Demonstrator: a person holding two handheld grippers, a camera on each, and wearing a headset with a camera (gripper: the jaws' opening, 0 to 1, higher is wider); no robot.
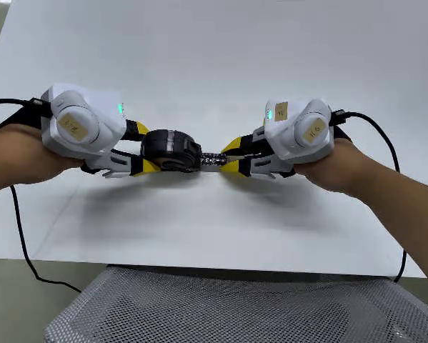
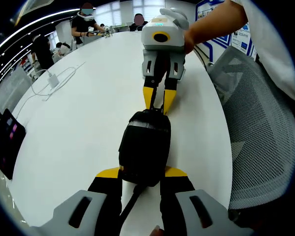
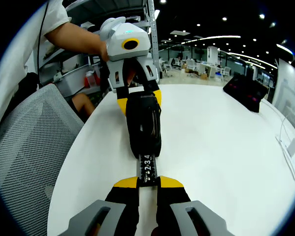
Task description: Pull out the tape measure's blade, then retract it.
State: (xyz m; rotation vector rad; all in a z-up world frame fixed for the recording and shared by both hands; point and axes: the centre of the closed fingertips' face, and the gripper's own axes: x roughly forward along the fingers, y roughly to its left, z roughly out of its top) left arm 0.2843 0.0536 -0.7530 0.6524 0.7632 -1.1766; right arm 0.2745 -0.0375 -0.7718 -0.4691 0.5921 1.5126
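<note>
Tape measure case, clamped by left claw as anchor; blade, barely out, pinched in right claw for pulling apart.

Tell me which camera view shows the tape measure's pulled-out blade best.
The right gripper view: the blade runs from the black case to the right gripper's fingers, numerals readable. The head view shows a short dark strip side-on; in the left gripper view the case hides most of it.

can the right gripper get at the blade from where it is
Yes, it seems so: the right gripper is shut on the blade, a short stretch out of the case that the left gripper clamps; nothing stands between them.
</note>
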